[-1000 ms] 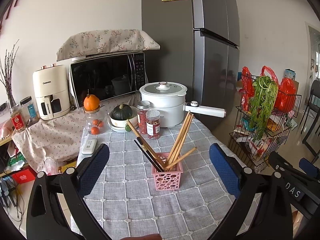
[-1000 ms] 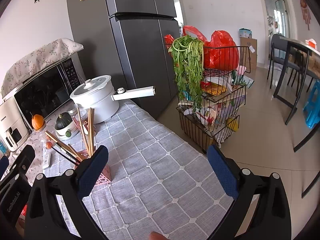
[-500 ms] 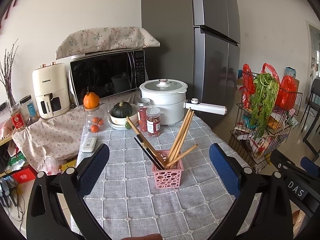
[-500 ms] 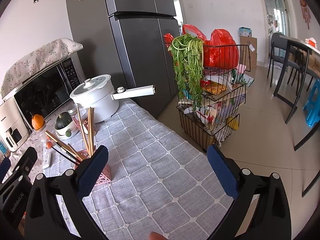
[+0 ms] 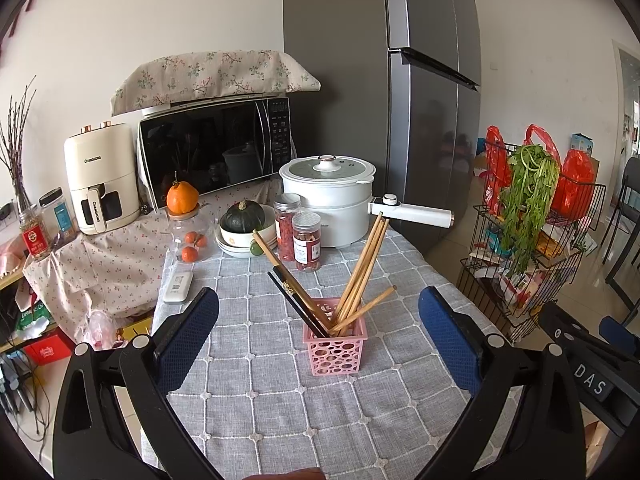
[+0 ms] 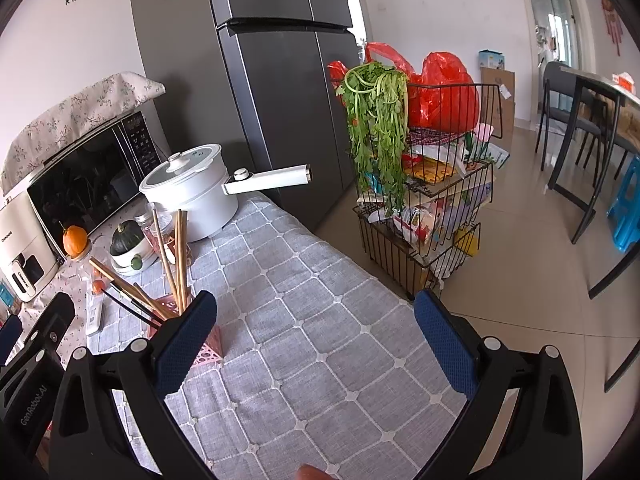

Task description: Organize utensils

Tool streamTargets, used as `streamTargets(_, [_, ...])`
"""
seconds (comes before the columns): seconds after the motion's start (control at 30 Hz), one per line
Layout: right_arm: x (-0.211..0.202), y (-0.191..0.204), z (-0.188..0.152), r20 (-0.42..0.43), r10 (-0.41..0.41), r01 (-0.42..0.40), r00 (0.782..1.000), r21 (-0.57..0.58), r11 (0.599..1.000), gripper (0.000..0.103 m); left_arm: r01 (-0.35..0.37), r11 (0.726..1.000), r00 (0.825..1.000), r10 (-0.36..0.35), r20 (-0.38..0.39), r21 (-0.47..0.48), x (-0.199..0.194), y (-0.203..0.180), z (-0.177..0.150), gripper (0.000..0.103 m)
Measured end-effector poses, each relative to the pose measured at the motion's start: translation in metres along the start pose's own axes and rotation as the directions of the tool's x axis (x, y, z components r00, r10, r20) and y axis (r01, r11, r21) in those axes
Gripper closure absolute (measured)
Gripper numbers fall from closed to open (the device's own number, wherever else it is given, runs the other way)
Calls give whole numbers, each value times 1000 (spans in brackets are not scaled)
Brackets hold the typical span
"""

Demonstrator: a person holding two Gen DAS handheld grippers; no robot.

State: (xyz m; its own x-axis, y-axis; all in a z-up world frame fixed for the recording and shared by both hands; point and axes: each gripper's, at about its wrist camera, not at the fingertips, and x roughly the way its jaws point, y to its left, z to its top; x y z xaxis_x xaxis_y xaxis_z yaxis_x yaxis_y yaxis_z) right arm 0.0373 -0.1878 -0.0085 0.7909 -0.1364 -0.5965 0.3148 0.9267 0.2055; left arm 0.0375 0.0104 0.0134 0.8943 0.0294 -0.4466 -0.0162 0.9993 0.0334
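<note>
chopsticks [image 5: 362,272] stand in pink basket [image 5: 336,344] on table [image 5: 280,408].
left gripper [image 5: 319,336] and right gripper [image 6: 316,340]: jaws wide apart, empty.

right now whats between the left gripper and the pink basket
Nothing but bare grey tablecloth. The left wrist view shows the pink basket centred ahead of the open left gripper, chopsticks standing in it.

Chopsticks [image 5: 362,272] in basket [image 5: 335,350] mid-table [image 5: 256,408]; jars [image 5: 306,242], pot [image 5: 330,196] behind; rack [image 5: 520,264] right.
</note>
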Motion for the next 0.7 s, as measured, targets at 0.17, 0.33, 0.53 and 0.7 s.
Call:
streamTargets(0.17, [1, 0, 0, -5, 0, 0, 1000, 1, 1000, 7, 0, 1000, 1000, 0, -1, 2, 0, 0, 0, 7])
streamTargets(0.33, [2, 0, -1, -9, 1, -1, 1000, 3, 1000, 7, 1, 1000, 1000, -1, -1, 3, 1, 0, 1, 7])
streamTargets(0.53, [3, 0, -2, -13, 3, -3, 1000, 4, 1000, 7, 1, 1000, 1000, -1, -2, 0, 1, 1, 0, 7])
streamTargets(0.7, [5, 0, -4, -18, 5, -5, 1000, 6, 1000, 7, -1, 1000, 1000, 1, -8, -1, 2, 4, -3, 7])
